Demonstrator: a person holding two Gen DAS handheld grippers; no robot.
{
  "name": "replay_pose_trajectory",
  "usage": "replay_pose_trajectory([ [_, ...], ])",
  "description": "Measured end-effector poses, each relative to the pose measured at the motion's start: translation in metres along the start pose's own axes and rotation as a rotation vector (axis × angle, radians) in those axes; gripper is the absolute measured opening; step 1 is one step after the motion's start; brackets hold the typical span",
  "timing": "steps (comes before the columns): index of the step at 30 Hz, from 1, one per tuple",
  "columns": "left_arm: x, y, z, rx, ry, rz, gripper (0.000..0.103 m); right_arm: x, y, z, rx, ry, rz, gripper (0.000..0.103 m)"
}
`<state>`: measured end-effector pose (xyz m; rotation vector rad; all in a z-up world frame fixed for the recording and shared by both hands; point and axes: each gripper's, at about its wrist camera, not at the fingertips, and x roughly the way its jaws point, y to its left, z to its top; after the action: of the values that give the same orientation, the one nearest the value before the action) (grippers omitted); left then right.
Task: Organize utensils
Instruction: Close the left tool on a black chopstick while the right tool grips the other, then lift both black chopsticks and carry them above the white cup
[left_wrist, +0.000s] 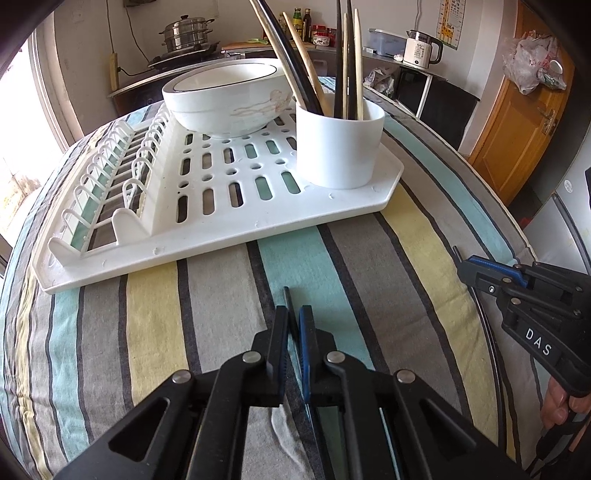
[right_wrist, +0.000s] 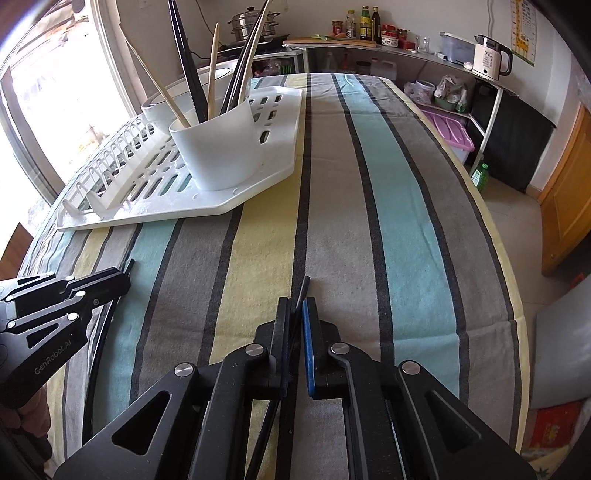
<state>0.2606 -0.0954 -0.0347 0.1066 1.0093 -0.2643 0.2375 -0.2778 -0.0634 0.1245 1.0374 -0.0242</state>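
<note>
Black chopstick (left_wrist: 287, 301) clamped in left gripper (left_wrist: 294, 314), another black chopstick (right_wrist: 303, 288) pinched in right gripper (right_wrist: 295, 306), both low over striped tablecloth (left_wrist: 221, 295). White utensil cup (left_wrist: 338, 144) w/ more chopsticks stands on drying rack (left_wrist: 221, 221) nr a bowl (left_wrist: 229, 99).

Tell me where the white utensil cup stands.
The white utensil cup stands on the drying rack's near right corner, beside the bowl, holding chopsticks.
</note>
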Motion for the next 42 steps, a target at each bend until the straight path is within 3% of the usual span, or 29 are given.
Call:
replay_pose_trajectory([
  [9,-0.01,0.009,0.007,-0.023,-0.017,-0.039,0.006,-0.018,0.002,0.004,0.004,-0.056,0.042,0.006],
  [20,-0.096,0.015,0.016,-0.027,-0.212,-0.074,0.005,-0.093,0.011,0.01,-0.012,-0.249,0.08,0.005],
  [29,-0.172,0.021,0.001,-0.023,-0.388,-0.096,0.005,-0.156,0.019,-0.005,-0.03,-0.412,0.111,0.004],
  [42,-0.206,0.023,-0.03,-0.008,-0.462,-0.101,0.005,-0.192,0.022,-0.03,-0.066,-0.494,0.105,0.004],
])
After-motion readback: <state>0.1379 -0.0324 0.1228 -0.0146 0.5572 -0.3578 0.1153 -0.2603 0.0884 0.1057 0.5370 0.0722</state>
